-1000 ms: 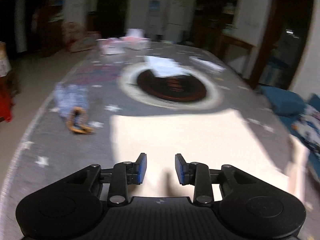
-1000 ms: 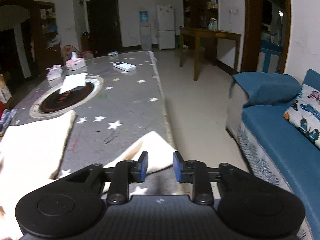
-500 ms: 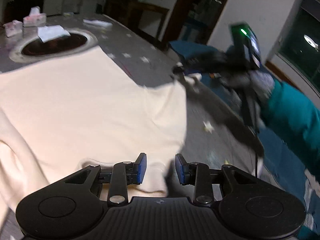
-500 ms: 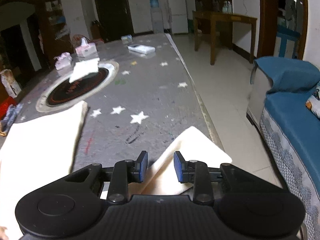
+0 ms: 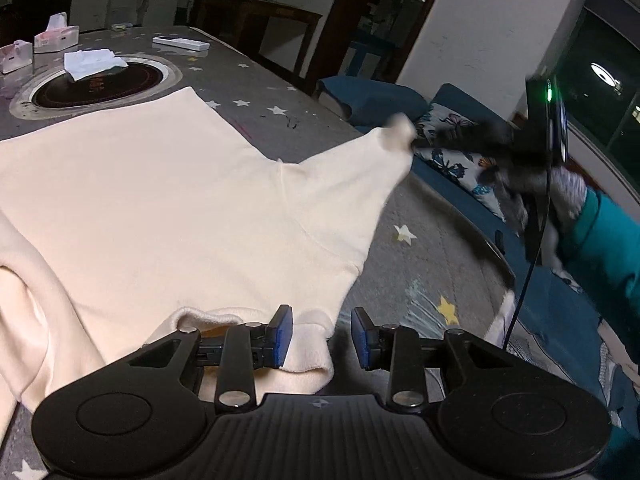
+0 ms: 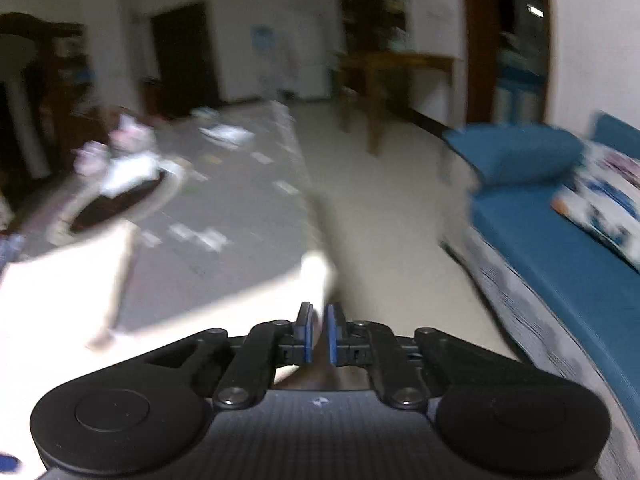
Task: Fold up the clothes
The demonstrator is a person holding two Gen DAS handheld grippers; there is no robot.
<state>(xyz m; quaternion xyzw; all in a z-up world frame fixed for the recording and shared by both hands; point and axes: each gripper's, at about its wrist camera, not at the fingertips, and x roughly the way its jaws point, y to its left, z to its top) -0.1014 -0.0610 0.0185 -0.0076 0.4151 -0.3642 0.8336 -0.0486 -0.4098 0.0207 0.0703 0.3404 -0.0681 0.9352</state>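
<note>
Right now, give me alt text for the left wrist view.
A cream sweatshirt lies spread on a grey star-patterned table, its sleeve pulled up by the right gripper. The open left gripper hovers at its collar.

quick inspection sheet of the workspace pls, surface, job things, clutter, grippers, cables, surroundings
surface: grey star-print table cover; round dark hotplate set in it.
job's things: cream sweatshirt spread flat; its sleeve is lifted off the table.
clutter: white cloth on the hotplate, two tissue boxes, remote.
grippers: left gripper jaws open over the sweatshirt's near edge; right gripper jaws shut on the sleeve.
cables: black cable hangs from the right gripper.
surroundings: blue sofa with butterfly cushion, wooden table; right view blurred.
</note>
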